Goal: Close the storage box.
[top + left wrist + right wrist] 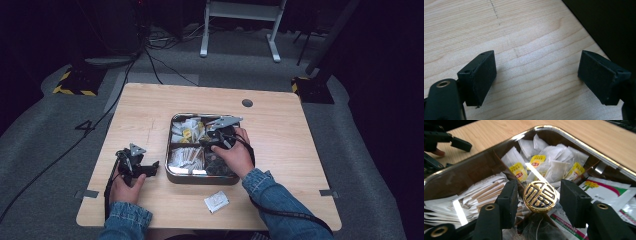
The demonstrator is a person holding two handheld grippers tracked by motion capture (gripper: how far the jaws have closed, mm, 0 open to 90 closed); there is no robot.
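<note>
A rectangular metal tin (170, 150) (574, 142) with inner dividers sits mid-table. It holds tea bags with yellow tags (536, 160), paper stick sachets (486, 190) and white printed sachets (604, 187). A round gold knob with a black pattern (539, 197) stands at the tin's centre. My right gripper (218, 140) (539, 192) hangs over the tin, its jaws on either side of the knob with a thin gap on each side. My left gripper (150, 169) (536, 75) rests low over bare wood left of the tin, jaws wide apart and empty.
A loose white packet (216, 201) lies near the table's front edge, right of centre. A round cable hole (247, 103) sits at the back of the wooden table (280, 150). Cables and stand legs are on the floor behind.
</note>
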